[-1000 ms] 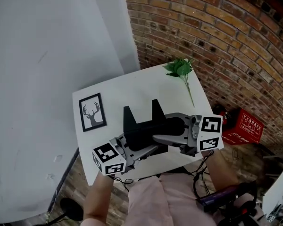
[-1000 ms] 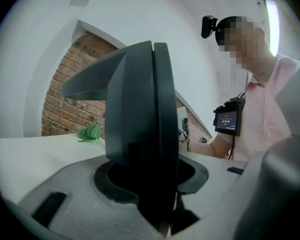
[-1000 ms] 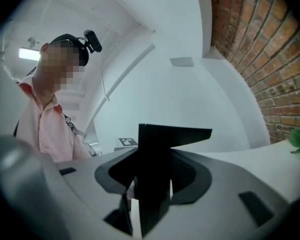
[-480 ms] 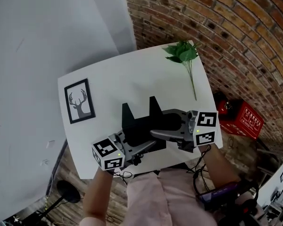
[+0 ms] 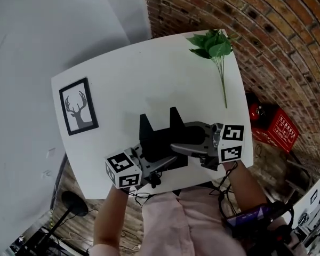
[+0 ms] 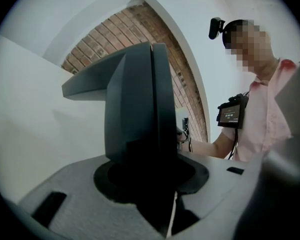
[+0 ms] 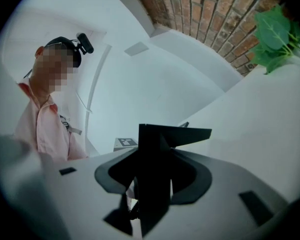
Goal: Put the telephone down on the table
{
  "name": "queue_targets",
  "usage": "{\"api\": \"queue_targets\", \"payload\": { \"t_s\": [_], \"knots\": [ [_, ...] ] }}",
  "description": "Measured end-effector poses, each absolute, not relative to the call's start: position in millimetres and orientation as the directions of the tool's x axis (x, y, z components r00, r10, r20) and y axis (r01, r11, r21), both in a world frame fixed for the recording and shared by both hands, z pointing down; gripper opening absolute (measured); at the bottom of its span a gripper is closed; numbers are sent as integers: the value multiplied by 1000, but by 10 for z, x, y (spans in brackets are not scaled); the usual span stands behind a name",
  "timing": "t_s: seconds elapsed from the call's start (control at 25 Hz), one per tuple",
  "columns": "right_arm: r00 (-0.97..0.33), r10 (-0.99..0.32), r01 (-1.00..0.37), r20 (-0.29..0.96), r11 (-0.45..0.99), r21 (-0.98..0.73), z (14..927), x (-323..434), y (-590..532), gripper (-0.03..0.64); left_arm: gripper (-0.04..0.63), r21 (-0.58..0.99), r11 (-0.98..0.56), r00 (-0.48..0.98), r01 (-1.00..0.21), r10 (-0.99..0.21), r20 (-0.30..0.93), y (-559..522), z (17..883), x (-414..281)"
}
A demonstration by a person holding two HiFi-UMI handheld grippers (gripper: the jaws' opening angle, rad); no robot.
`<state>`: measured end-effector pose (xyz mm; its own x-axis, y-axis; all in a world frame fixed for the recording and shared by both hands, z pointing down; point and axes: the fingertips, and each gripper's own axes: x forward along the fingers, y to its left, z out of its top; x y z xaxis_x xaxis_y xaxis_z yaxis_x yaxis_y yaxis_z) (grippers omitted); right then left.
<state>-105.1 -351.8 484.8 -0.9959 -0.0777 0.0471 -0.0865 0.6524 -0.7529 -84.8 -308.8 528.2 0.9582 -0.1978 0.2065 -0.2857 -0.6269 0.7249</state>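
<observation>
The telephone (image 5: 159, 138) is a black angular body with two upright prongs. Both grippers hold it over the near part of the white table (image 5: 128, 79). My left gripper (image 5: 161, 163) reaches in from the lower left and is shut on its near end. My right gripper (image 5: 182, 144) comes in from the right and is shut on its other side. In the left gripper view the telephone (image 6: 137, 104) rises straight out of the jaws (image 6: 155, 184). In the right gripper view its dark edge (image 7: 155, 159) fills the gap. I cannot tell whether it touches the table.
A framed deer picture (image 5: 77, 106) lies at the table's left side. A green leafy sprig (image 5: 216, 46) lies at the far right corner, by the brick wall (image 5: 266, 41). On the floor stand a red crate (image 5: 274, 132) on the right and a black round stand base (image 5: 72, 202) on the left.
Both grippers have sunk towards the table with the telephone and rolled a little. More of the table top now shows around them. The grip is unchanged.
</observation>
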Motion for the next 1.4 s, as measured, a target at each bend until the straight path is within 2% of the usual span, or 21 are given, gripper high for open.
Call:
{"api": "queue_targets", "payload": {
  "t_s": [1.12,1.4],
  "knots": [
    [-994,-55,-110,95,451,-886,5463,-1159,-3788,196,176,875,-359,943,-324,-190,271,-3265,5777,-922],
    [-996,-44,-92,81,438,-894,5473,-1166,-3800,186,229,894,-279,925,-351,-249,286,-3335,5807,-949]
  ]
}}
